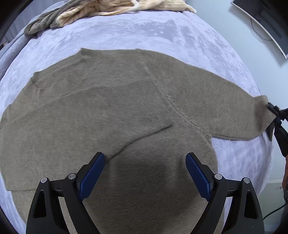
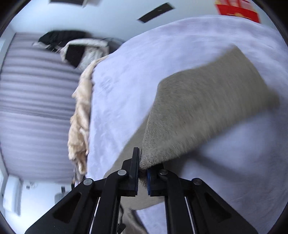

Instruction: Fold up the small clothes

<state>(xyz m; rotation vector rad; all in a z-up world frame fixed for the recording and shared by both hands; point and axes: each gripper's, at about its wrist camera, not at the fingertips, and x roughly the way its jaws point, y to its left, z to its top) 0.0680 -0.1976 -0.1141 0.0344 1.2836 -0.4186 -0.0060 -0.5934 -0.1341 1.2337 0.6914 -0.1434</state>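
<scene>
A grey-brown knit sweater (image 1: 108, 108) lies spread on a lilac fleece blanket (image 1: 144, 30). One sleeve is folded across its body, and the other sleeve (image 1: 234, 108) stretches out to the right. My left gripper (image 1: 145, 158) hangs open just above the sweater's body with nothing between its blue pads. At the right edge of the left wrist view, my right gripper (image 1: 272, 109) pinches the cuff of the outstretched sleeve. In the right wrist view, that gripper (image 2: 143, 172) is shut on the sleeve's cuff (image 2: 153, 160), and the sleeve (image 2: 207, 111) rises from the blanket (image 2: 126, 72).
A cream and grey knit garment (image 1: 100, 9) lies heaped at the blanket's far edge and shows again as the cream garment (image 2: 79, 126) hanging over the side. A monitor (image 1: 266, 21) stands at the upper right. Dark clothes (image 2: 72, 48) lie beyond the bed.
</scene>
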